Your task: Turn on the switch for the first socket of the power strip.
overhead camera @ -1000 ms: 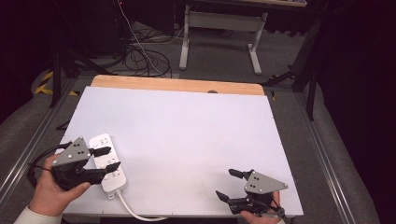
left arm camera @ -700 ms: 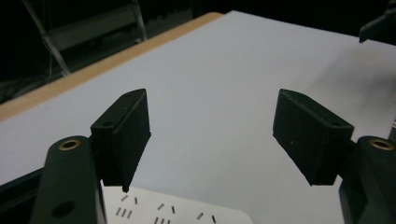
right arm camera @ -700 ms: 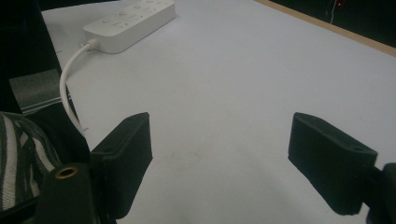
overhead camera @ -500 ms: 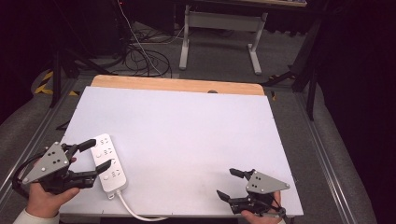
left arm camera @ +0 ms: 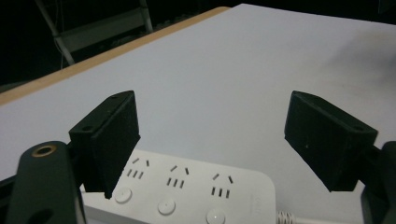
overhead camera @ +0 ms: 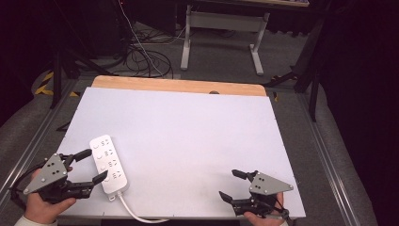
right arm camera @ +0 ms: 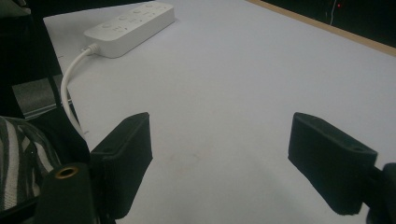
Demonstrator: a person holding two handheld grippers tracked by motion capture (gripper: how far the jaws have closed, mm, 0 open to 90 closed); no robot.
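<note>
Just let go of the strip (overhead camera: 109, 163), left gripper (overhead camera: 83, 166) drawn back with jaws spread wide and empty, right gripper (overhead camera: 229, 184) idle, open too; strip flat near table (overhead camera: 197, 132) front-left edge, placement seemingly done.

Most of the table (overhead camera: 188, 127) is bare white surface, open from its middle to the far wooden edge and across to the right side, so a hand-held gripper could cross there freely. The one obstacle on it is the white power strip (overhead camera: 109, 163) lying near the front-left corner, with its white cord (overhead camera: 136, 214) trailing over the front edge. The left hand-held gripper (overhead camera: 89, 165) stands just beside the strip, jaws apart; the right hand-held gripper (overhead camera: 231, 184) sits well apart from it at the front right.
</note>
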